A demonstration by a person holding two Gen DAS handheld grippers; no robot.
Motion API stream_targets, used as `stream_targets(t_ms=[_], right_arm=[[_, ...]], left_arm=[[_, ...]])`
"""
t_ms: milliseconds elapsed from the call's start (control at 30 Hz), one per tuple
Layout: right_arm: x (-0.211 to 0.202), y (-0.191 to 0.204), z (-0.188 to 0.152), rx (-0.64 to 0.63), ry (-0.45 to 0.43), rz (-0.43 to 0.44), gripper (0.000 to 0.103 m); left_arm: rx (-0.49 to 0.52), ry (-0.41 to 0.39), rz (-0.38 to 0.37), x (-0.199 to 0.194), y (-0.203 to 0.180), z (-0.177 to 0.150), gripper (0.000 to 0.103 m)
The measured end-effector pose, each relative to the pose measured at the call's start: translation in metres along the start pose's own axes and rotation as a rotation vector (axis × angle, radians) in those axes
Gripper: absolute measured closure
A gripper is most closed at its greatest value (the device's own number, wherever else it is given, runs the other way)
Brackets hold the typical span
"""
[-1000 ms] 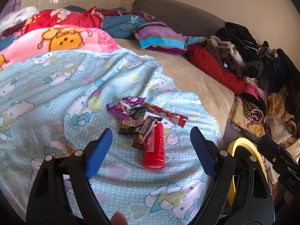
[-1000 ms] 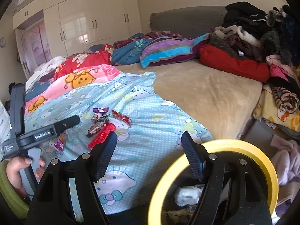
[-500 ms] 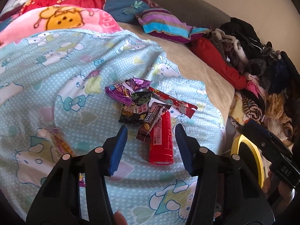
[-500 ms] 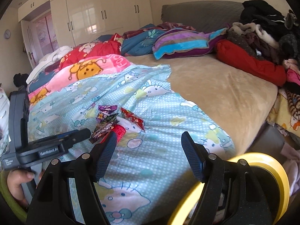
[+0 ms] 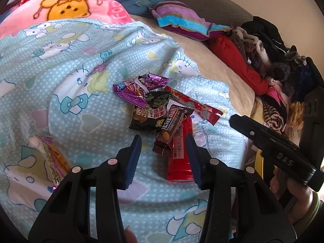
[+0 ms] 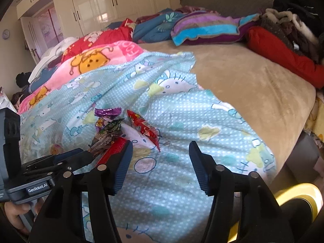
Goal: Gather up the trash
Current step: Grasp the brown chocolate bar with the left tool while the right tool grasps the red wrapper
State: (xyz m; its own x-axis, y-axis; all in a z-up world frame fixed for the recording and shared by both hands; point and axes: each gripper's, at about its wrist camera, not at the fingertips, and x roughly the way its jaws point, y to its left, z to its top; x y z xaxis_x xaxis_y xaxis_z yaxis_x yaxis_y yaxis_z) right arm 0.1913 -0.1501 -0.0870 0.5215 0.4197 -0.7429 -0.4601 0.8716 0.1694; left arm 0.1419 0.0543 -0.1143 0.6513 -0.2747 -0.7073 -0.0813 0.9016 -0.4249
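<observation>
Left gripper (image 5: 163, 158): nearest item in the left wrist view; jaws have just been closing and stand partly open, astride the near ends of the brown wrapper (image 5: 169, 130) and the red tube (image 5: 180, 154); the right pad looks to sit against the tube's side, the left pad stands clear of the wrapper; nothing is pinched yet; pitched steeply down, presumably to take the pile from above.

Right gripper (image 6: 161, 162): jaws have just been closing and stand about half open over bare blanket, holding nothing; it hangs just to the right of the pile, probably waiting its turn; in the left wrist view its black body and the hand (image 5: 293, 192) gripping it show at the right edge.

Yellow bin (image 6: 297, 194): rim just visible at lower right below the bed edge; judged to be where the trash goes, kept near for a short carry.

Loose wrapper (image 5: 53, 158): orange and pink, lying alone on the blanket to the left, well apart from the pile.

Trash pile: brown wrapper lying over the red tube; beyond them a black packet (image 5: 148, 117), a long red wrapper (image 5: 198, 106) and a purple wrapper (image 5: 131, 93); all overlap in one heap, so a pinch may lift several.

Blue blanket (image 5: 81, 60): soft and rumpled, carrying all of the trash; likely to give under the pads.

Bed (image 6: 253, 85): bare tan surface beyond, with pillows and heaped clothes at the far side.
</observation>
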Motion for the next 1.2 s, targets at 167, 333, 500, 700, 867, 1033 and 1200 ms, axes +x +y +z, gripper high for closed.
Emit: stream_targets(t_ms=[167, 333, 500, 700, 867, 1033, 1200], right_arm=[[0.018, 0.000, 0.001, 0.002, 0.036, 0.015, 0.058], [0.032, -0.001, 0.004, 0.016, 0.062, 0.030, 0.066], [0.042, -0.002, 0.007, 0.027, 0.083, 0.051, 0.082], [0.039, 0.002, 0.006, 0.029, 0.080, 0.065, 0.096], [0.031, 0.002, 0.001, 0.041, 0.073, 0.068, 0.096], [0.020, -0.001, -0.005, 0.068, 0.062, 0.063, 0.097], [0.008, -0.001, -0.010, 0.076, 0.053, 0.064, 0.097]], left_arm=[[-0.006, 0.015, -0.006, 0.008, 0.002, 0.000, 0.070], [-0.013, 0.019, -0.014, 0.013, 0.003, 0.001, 0.071], [-0.017, 0.019, -0.026, 0.014, 0.003, 0.002, 0.076], [-0.024, 0.023, -0.046, 0.014, 0.002, 0.001, 0.083], [-0.035, 0.028, -0.067, 0.013, 0.002, 0.001, 0.088], [-0.030, 0.030, -0.074, 0.012, -0.001, 0.000, 0.091], [-0.019, 0.029, -0.076, 0.008, -0.005, -0.002, 0.091]])
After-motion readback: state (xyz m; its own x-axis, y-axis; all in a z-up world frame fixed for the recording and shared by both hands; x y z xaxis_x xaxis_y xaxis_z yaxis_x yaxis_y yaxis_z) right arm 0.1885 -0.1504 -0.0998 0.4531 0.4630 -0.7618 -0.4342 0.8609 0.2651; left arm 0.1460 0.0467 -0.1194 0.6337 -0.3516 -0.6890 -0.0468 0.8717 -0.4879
